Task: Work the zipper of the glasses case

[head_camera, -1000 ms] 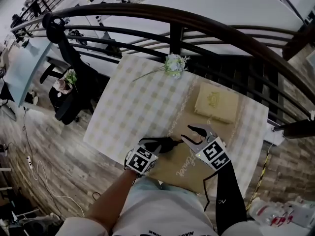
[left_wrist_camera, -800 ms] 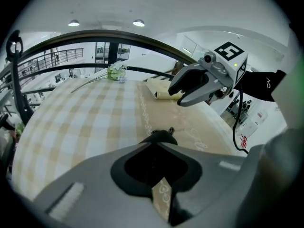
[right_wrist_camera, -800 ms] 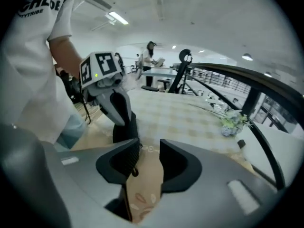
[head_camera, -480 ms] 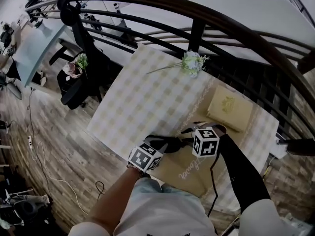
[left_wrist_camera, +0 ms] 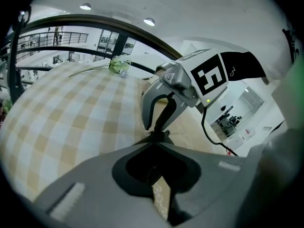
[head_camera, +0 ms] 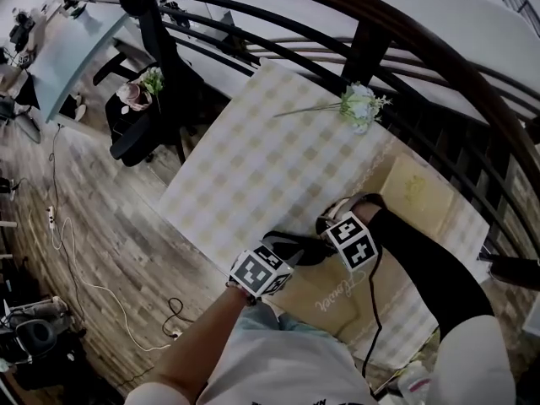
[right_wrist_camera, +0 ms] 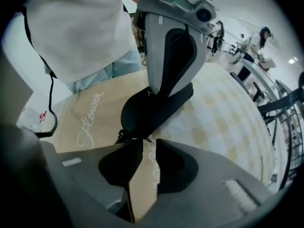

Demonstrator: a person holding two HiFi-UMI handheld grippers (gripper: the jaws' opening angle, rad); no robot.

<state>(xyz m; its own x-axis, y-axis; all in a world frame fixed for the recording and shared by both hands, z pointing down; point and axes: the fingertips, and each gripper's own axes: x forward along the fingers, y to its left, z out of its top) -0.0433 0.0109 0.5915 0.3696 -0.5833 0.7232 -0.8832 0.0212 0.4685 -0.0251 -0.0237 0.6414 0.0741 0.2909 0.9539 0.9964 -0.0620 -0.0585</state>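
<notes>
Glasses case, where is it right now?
In the head view the black glasses case lies low and centre, where the tan placemat meets the checked cloth, pinched by the left gripper.

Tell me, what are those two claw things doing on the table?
A person holds a gripper in each hand over a table with a checked cloth. The left gripper is clamped on a black glasses case lying on the table. The right gripper points down at the case's end; its jaws have just been closing and stand slightly apart, with nothing clearly pinched between them. So it looks like a grab is coming, no pulling yet.
</notes>
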